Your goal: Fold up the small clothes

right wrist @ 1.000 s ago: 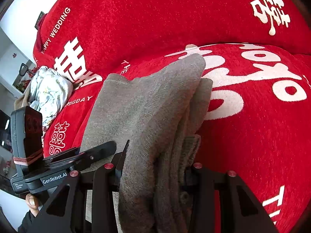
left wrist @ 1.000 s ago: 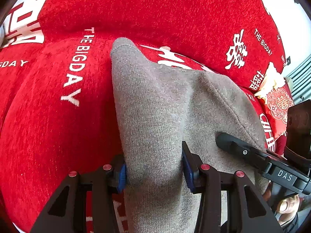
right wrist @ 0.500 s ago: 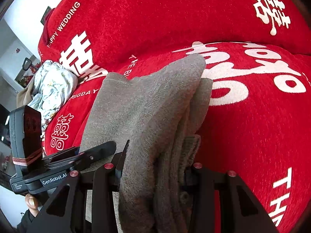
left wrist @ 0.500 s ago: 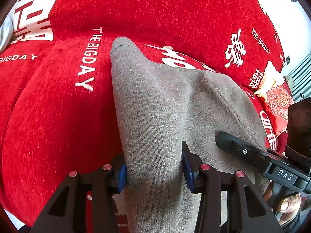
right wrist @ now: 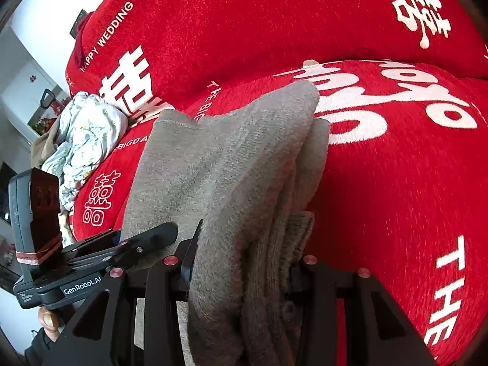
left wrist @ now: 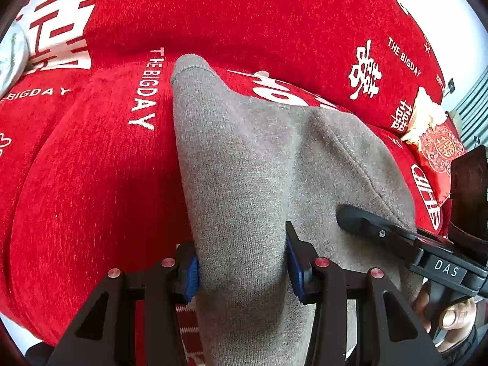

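A grey knitted garment (left wrist: 244, 167) is held up above a red sofa cover. My left gripper (left wrist: 242, 263) is shut on one bunched edge of it, and the cloth drapes forward over the fingers. My right gripper (right wrist: 244, 271) is shut on the other edge of the grey garment (right wrist: 231, 164), where several layers are gathered between the fingers. The right gripper also shows at the right of the left wrist view (left wrist: 396, 238), and the left gripper at the lower left of the right wrist view (right wrist: 122, 250). The two grippers are side by side, close together.
The red sofa cover (left wrist: 91, 183) with white lettering fills both views, seat and backrest (right wrist: 274, 15). A crumpled pale floral cloth (right wrist: 82, 140) lies at the sofa's left end. A red and cream cushion (left wrist: 433, 140) sits at the right end.
Both grippers have moved slightly with the garment still held; the sofa lettering has shifted in view. The grips have not changed.
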Action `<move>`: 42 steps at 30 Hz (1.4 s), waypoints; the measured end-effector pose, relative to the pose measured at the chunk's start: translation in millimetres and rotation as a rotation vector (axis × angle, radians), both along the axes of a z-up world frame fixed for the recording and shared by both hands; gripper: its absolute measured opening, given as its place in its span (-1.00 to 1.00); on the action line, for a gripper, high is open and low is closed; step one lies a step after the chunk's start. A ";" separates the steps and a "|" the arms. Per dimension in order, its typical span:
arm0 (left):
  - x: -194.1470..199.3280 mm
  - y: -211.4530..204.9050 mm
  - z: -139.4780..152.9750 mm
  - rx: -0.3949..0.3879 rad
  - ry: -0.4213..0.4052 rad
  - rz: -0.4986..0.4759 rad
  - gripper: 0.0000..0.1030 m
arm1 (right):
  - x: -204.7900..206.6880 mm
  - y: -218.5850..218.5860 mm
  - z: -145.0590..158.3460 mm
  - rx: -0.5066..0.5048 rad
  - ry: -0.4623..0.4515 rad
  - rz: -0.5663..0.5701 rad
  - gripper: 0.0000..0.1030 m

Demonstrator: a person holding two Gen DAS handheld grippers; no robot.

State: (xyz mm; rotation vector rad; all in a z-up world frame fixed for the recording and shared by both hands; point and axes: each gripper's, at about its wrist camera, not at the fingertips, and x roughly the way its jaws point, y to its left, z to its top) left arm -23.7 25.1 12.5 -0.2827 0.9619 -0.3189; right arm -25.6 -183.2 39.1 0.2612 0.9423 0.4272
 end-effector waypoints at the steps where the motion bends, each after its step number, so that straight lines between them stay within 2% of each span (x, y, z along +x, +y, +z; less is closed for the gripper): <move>1: -1.6 0.2 -0.5 -0.002 -0.002 0.001 -0.07 | -1.0 -0.9 -1.1 0.004 0.000 0.000 -0.16; 7: -11.2 3.0 -3.2 -0.005 -0.021 0.003 -0.06 | -5.1 -3.0 -5.8 0.001 -0.011 0.013 -0.14; 12: -18.9 10.4 -6.5 -0.010 -0.035 0.027 0.06 | -7.6 -7.8 -10.5 -0.016 -0.007 -0.003 -0.01; 18: -25.6 14.6 -9.9 -0.009 -0.048 0.028 0.07 | -13.2 -16.1 -14.5 -0.006 -0.007 -0.010 -0.01; 19: -27.1 14.3 -10.1 -0.004 -0.051 0.030 0.12 | -13.6 -16.1 -14.4 -0.006 -0.007 -0.011 0.04; 21: -31.0 15.1 -9.8 0.021 -0.056 0.040 0.22 | -16.0 -20.5 -14.5 -0.014 -0.012 -0.028 0.14; 23: -36.3 17.8 -8.5 0.058 -0.065 0.064 0.51 | -18.7 -27.3 -15.1 -0.020 -0.015 -0.050 0.16; 26: -44.2 21.3 -4.4 0.092 -0.075 0.083 0.53 | -27.4 -39.3 -12.0 -0.021 -0.024 -0.097 0.26; 28: -49.4 19.8 0.4 0.132 -0.088 0.092 0.53 | -38.9 -39.2 -3.1 -0.084 -0.063 -0.137 0.27; 30: -55.6 15.8 5.9 0.197 -0.115 0.108 0.53 | -59.2 -30.1 12.0 -0.174 -0.159 -0.148 0.27; 33: -63.8 10.9 11.5 0.276 -0.157 0.130 0.53 | -95.0 -9.6 32.5 -0.235 -0.323 -0.082 0.28; 34: -66.2 9.6 12.4 0.292 -0.164 0.134 0.53 | -106.0 -2.9 35.7 -0.244 -0.365 -0.052 0.35; 36: -69.8 8.0 11.7 0.313 -0.173 0.138 0.53 | -122.7 13.3 34.3 -0.249 -0.407 0.032 0.44; 39: -69.9 8.0 7.8 0.320 -0.167 0.140 0.53 | -127.6 29.2 14.5 -0.241 -0.365 0.136 0.44; 42: -69.5 9.0 5.6 0.312 -0.162 0.137 0.53 | -116.6 28.4 -11.2 -0.250 -0.271 0.126 0.43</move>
